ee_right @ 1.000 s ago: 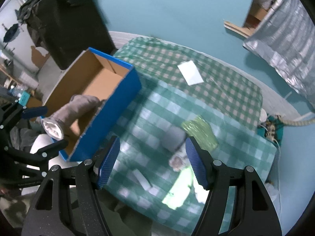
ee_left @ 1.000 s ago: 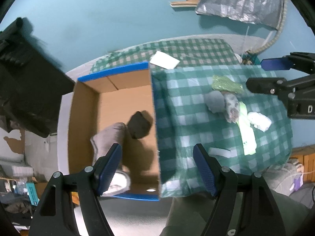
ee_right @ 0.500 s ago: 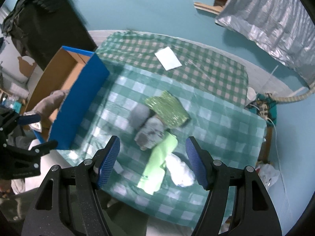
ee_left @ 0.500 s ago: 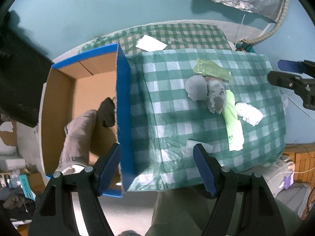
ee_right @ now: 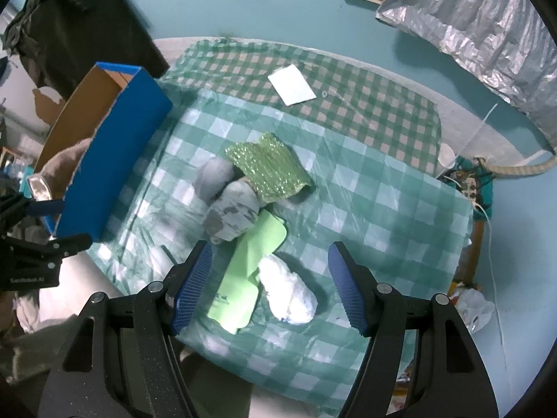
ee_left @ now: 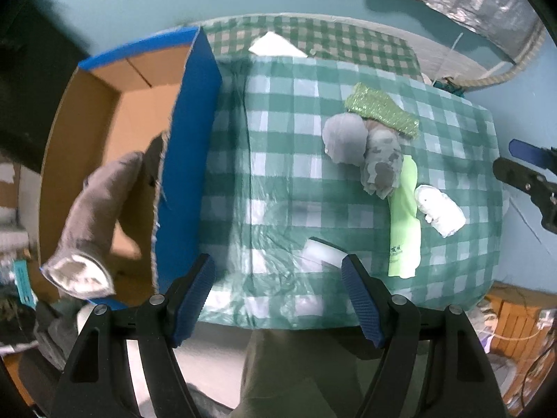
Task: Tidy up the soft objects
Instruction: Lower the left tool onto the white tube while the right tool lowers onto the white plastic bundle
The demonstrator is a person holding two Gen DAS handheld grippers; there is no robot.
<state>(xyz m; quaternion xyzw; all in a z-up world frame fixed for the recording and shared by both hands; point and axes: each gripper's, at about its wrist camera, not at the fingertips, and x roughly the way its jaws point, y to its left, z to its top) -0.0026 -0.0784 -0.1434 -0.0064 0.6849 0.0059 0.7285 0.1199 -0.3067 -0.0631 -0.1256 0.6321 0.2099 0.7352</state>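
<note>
Several soft things lie on the green checked tablecloth [ee_right: 365, 181]: a grey rolled piece [ee_right: 212, 177], a grey-and-white patterned roll [ee_right: 231, 214], a glittery green cloth [ee_right: 268, 167], a light green cloth [ee_right: 250, 271] and a white roll [ee_right: 289, 291]. The same pile shows in the left wrist view [ee_left: 379, 163]. A blue cardboard box [ee_left: 184, 160] stands at the left with a grey sock [ee_left: 94, 216] hanging over its near edge. My left gripper [ee_left: 278, 296] is open and empty above the table's near edge. My right gripper [ee_right: 269, 284] is open, above the white roll and light green cloth.
A white card [ee_right: 292, 85] lies at the far side of the table. A small white piece [ee_left: 323, 254] lies near the front edge. A dark bin [ee_right: 69, 35] stands behind the box. A silver foil sheet [ee_right: 480, 24] hangs on the back wall.
Both grippers have moved right, from over the box toward the pile on the table. The right gripper has come closer above the white roll. Both stay open.
</note>
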